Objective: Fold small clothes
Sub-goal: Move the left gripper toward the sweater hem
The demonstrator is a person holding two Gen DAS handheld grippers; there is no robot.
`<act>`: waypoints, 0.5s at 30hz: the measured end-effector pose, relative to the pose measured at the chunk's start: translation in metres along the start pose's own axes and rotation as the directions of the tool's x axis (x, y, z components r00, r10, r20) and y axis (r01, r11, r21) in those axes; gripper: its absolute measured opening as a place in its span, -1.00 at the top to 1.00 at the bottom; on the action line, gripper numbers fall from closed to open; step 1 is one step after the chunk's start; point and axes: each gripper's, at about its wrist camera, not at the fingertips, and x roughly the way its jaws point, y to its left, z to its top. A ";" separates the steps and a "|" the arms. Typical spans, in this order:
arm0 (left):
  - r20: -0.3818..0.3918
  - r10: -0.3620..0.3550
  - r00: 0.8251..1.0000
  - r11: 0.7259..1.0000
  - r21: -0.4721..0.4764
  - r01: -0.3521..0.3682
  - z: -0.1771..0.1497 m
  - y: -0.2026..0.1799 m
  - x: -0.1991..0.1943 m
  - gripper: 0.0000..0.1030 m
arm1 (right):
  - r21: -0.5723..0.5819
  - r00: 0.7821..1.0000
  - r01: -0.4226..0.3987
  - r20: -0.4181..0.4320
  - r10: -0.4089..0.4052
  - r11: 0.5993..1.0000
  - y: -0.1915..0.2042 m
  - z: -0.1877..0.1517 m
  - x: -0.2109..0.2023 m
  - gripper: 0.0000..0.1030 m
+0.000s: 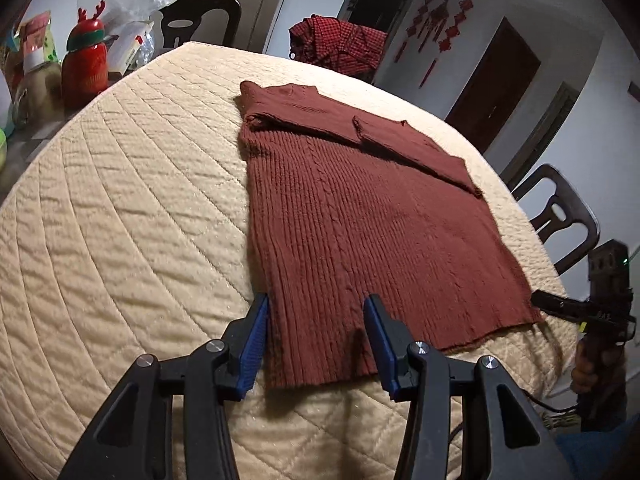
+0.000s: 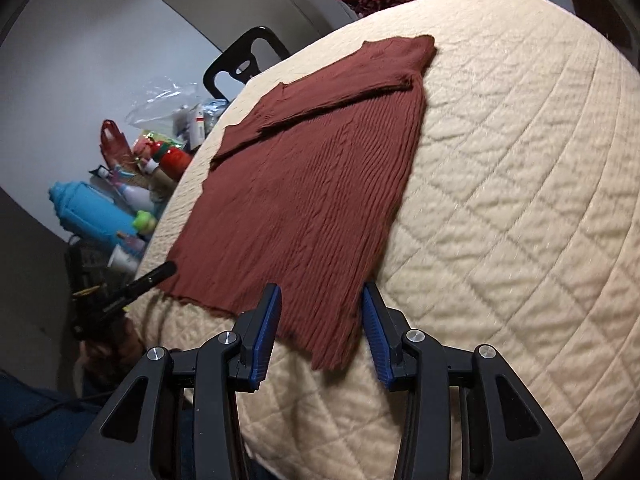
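Observation:
A rust-brown ribbed knit sweater [image 1: 360, 216] lies flat on the cream quilted cover [image 1: 120, 240], both sleeves folded across its top. My left gripper [image 1: 316, 304] is open, its blue pads straddling the hem's near left corner just above the cloth. My right gripper [image 2: 322, 294] is open, its pads straddling the hem's near right corner [image 2: 328, 340]. The sweater [image 2: 304, 184] fills the middle of the right wrist view. The right gripper also shows at the far right of the left wrist view [image 1: 560, 304], and the left gripper shows at the left of the right wrist view [image 2: 160, 272].
A red checked garment [image 1: 340, 44] lies bunched at the table's far edge. Bottles, a red reindeer flask [image 1: 86, 64] and plastic bags crowd the side beyond the cover. A blue thermos [image 2: 88, 208] lies there too. Dark chairs [image 1: 560, 216] stand around the table.

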 end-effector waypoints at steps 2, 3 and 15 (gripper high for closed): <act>0.000 -0.033 0.999 0.999 -0.038 0.033 0.000 0.004 -0.002 0.03 | 0.013 1.000 -0.024 -0.013 0.024 1.000 0.000 -0.002 0.000 0.19; 0.002 -0.043 0.999 0.998 -0.053 0.043 0.000 0.006 -0.002 0.03 | 0.020 0.999 -0.032 -0.016 0.032 0.999 -0.001 -0.003 0.000 0.19; 0.001 -0.077 0.997 0.987 -0.142 0.076 0.000 0.015 0.000 0.28 | 0.065 0.999 -0.048 -0.016 0.049 0.997 -0.008 0.000 0.007 0.72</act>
